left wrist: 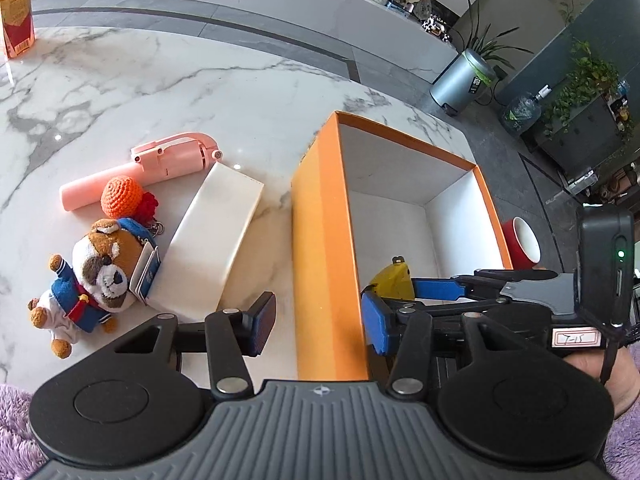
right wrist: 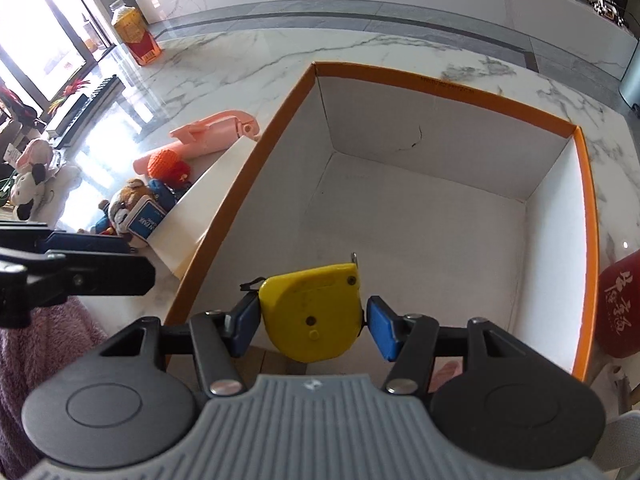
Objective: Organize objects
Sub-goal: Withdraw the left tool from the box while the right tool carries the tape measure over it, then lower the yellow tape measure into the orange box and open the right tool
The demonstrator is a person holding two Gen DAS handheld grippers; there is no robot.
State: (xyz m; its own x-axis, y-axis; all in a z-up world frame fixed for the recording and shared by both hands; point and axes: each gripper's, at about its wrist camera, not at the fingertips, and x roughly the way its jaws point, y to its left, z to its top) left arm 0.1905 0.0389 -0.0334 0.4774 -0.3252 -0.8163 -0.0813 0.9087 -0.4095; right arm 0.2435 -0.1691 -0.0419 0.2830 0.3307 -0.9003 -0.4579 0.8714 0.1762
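My right gripper (right wrist: 313,318) is clenched on the yellow plastic tape measure (right wrist: 311,312), a blue pad pressed to each side of its case, and I hold it over the inside of the open orange cardboard box with white inner walls (right wrist: 452,92), near the box's front wall. The left wrist view shows the same tape measure (left wrist: 390,280) inside the box (left wrist: 320,216), with the right gripper (left wrist: 416,290) reaching in from the box's right side. My left gripper (left wrist: 320,322) is released: its two pads straddle the box's left wall, one outside and one inside, neither touching it, nothing held. To the left of the box on the white marble tabletop (left wrist: 160,92) lies a flat white rectangular box (left wrist: 212,240), nearly touching the orange box's wall. Further left of the box are a brown plush dog in a blue sailor outfit (left wrist: 96,276), an orange crocheted ball (left wrist: 122,196) and a pink folding selfie stick (left wrist: 160,164), clustered together. A red cup (left wrist: 522,242) stands just beside the box's right wall. A red and yellow drink bottle (left wrist: 18,20) stands well apart from the box, at the table's far left
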